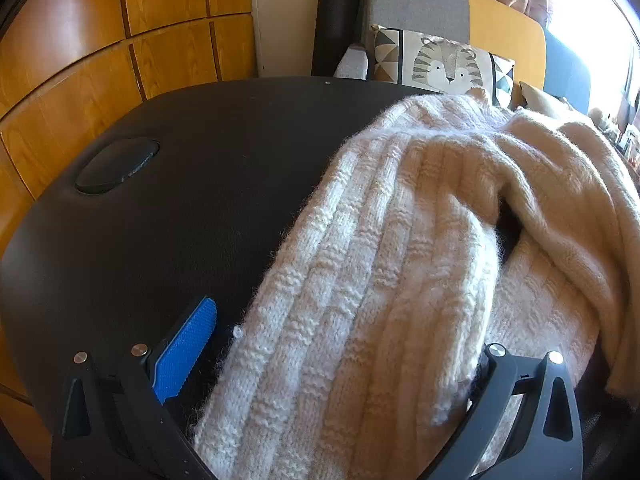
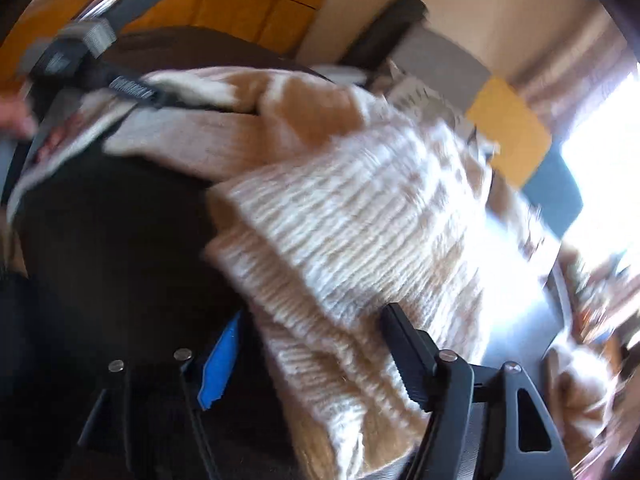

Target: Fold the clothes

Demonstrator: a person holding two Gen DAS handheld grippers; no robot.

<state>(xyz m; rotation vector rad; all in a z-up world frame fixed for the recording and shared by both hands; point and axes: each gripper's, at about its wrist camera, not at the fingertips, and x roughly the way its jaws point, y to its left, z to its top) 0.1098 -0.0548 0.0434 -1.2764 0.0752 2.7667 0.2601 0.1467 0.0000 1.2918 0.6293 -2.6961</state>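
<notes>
Cream knit sweater [image 1: 400, 260] lies bunched on the dark tabletop [image 1: 160, 220], over its half away from the wooden cabinet [image 1: 100, 60]. Left gripper [image 1: 332, 364] fingers apart, sweater fabric lying between them, pads not pressing it. Right gripper [image 2: 308, 344] fingers also apart, a fold of sweater between them unclamped; right wrist view blurred.

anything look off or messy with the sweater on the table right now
The cream knit sweater is bunched, not flat: one part drapes over another near the black table's right side, leaving a dark gap between the layers. No damage shows.
</notes>
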